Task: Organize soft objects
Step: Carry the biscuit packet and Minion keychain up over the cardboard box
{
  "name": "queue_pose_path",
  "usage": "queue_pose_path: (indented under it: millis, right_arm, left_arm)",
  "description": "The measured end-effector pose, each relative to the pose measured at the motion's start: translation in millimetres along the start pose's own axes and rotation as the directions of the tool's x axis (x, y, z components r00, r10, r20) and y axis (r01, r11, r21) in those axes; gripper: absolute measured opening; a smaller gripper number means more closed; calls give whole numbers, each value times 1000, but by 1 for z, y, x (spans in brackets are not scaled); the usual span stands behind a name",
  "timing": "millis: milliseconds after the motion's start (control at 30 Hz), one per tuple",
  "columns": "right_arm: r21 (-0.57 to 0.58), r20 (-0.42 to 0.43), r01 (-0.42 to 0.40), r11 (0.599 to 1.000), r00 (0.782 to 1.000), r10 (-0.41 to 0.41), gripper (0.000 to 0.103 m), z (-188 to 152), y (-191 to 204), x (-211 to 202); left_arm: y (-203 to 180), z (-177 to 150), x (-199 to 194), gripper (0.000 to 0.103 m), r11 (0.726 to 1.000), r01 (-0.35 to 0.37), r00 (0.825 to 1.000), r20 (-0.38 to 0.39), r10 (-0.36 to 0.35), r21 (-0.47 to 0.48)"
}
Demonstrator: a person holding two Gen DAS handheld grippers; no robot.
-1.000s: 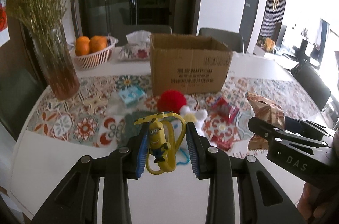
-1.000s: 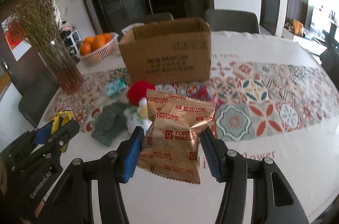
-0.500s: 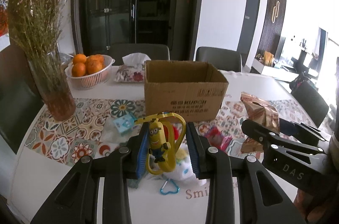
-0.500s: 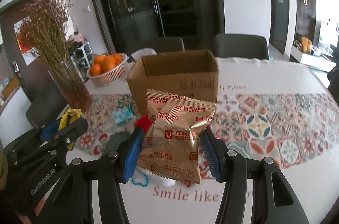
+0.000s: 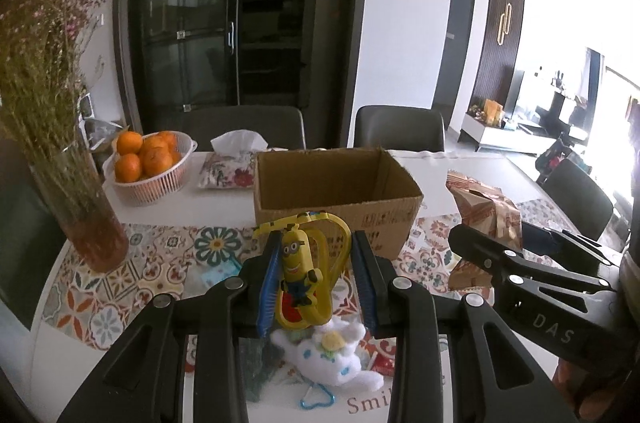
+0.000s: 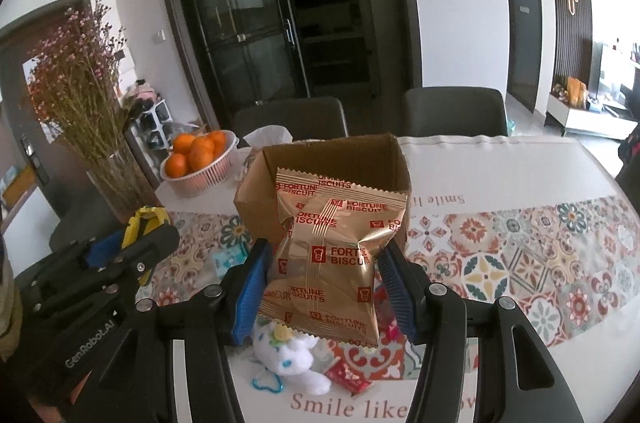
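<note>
My left tongs (image 5: 316,277) are clamped on a yellow cartoon-figure toy with a yellow loop strap (image 5: 298,271), held above the counter (image 5: 168,215). My right tongs (image 6: 324,283) grip a gold foil biscuit packet with red lettering (image 6: 332,255), also held in the air. Both hang in front of the open brown cardboard box (image 5: 336,195). Below, a white plush toy (image 5: 336,351) lies on the patterned runner (image 6: 520,255).

Left gripper (image 5: 316,275) jaws clamp yellow minion toy (image 5: 298,273); cardboard box (image 5: 336,191) beyond.
</note>
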State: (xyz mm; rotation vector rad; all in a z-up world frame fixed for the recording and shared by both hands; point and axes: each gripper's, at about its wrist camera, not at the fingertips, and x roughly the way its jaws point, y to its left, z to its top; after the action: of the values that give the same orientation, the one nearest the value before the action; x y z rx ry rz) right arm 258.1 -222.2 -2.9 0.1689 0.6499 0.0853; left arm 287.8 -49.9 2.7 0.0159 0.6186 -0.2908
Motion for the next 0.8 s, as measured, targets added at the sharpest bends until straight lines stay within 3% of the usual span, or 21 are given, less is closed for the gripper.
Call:
queue_pose_path:
  millis: [800]
  right_arm:
    - [-16,-17,-2,1000,1000,2,56,76,-3,44]
  left_arm:
    - [7,75,49,34,998,19,999,27,-21,63]
